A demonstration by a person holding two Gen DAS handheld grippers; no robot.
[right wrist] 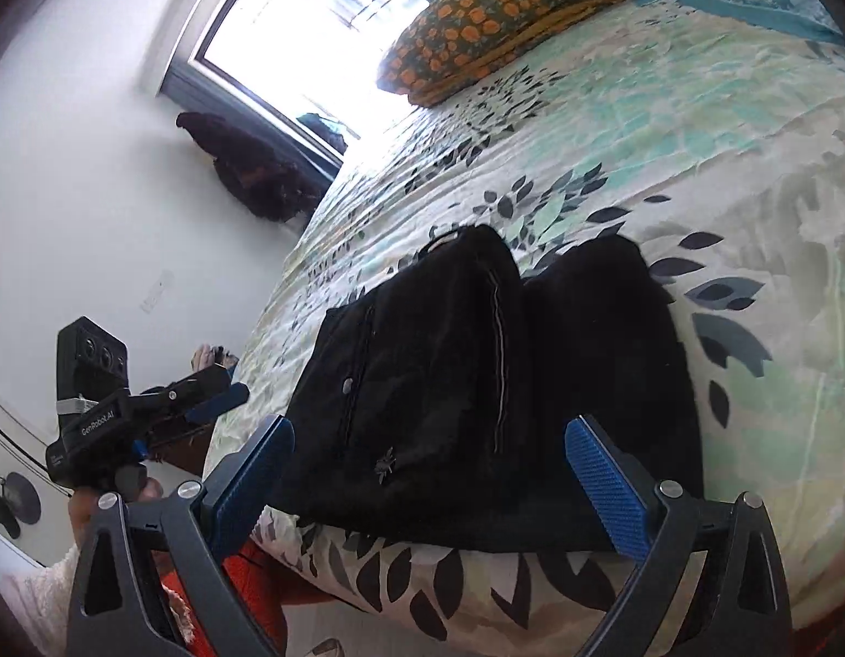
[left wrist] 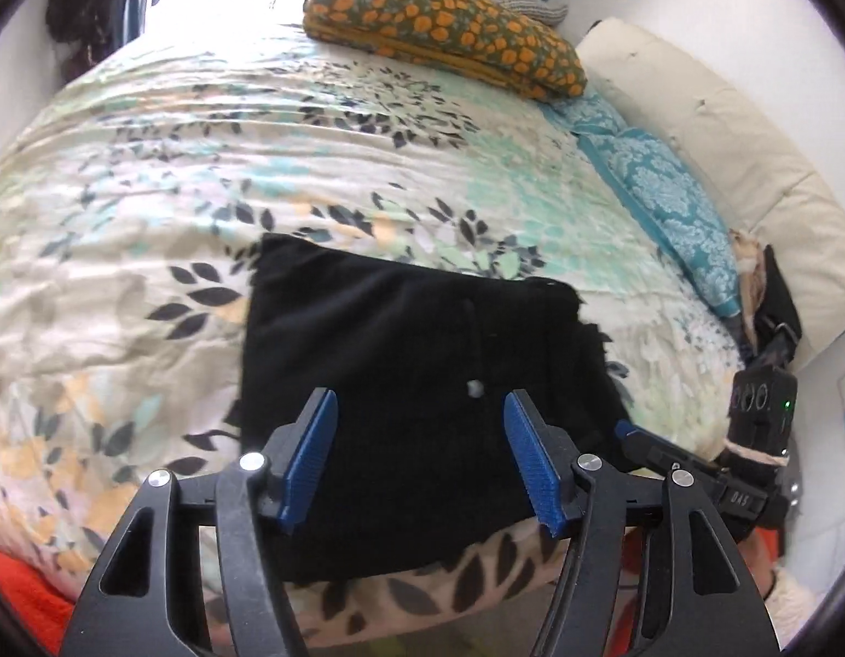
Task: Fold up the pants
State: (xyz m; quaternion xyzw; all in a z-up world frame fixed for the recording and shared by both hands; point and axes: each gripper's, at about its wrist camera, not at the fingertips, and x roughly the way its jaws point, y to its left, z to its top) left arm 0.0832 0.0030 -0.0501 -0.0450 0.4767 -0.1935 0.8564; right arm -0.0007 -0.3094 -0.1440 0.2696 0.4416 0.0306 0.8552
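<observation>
Both tongs, left gripper (left wrist: 420, 441) and right gripper (right wrist: 428, 471), gaping, empty above folded black pants (left wrist: 417, 383); risk: snagging 1 layer, undoing fold.

The pants (right wrist: 477, 383) are matt black cloth, slightly fuzzy. Under them, the bed (left wrist: 149, 191) cover is rumpled printed cotton-like cloth. The left tongs (left wrist: 420, 438) have ribbed blue plastic pads (left wrist: 313, 449), black matt plastic arms and shiny metal rivets.
</observation>
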